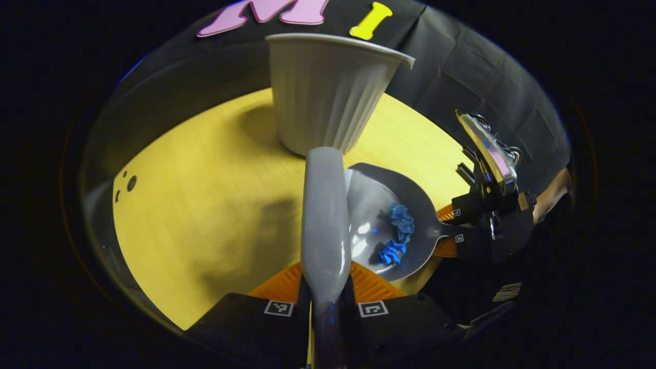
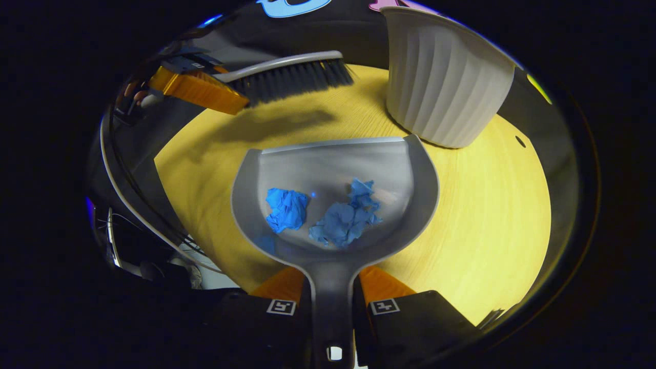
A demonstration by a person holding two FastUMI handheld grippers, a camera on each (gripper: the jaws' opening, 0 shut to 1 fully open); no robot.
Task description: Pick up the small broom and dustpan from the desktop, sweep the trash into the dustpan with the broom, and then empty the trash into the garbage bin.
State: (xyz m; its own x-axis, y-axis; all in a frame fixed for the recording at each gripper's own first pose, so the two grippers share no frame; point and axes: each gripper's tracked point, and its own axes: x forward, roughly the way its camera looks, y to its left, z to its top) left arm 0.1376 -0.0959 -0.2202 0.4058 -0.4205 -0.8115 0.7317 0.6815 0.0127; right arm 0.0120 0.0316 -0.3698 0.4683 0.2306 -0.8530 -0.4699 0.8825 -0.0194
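Note:
In the right gripper view my right gripper (image 2: 332, 292) is shut on the handle of the grey dustpan (image 2: 333, 154), which holds two crumpled blue paper scraps (image 2: 338, 218) above the yellow table. In the left gripper view my left gripper (image 1: 325, 287) is shut on the grey broom (image 1: 324, 215), seen from its back. The broom's dark bristles (image 2: 292, 79) hang above the table at the far side in the right gripper view. The dustpan (image 1: 410, 205) with the scraps (image 1: 397, 233) lies just right of the broom, with the right gripper (image 1: 464, 225) on its handle. The white ribbed bin (image 1: 328, 92) stands upright just beyond both.
The round yellow wooden table (image 1: 205, 205) has small dark holes (image 1: 128, 183) near its left edge. The bin (image 2: 441, 82) stands at the far right of the table in the right gripper view. Cables (image 2: 133, 205) hang past the table's left edge.

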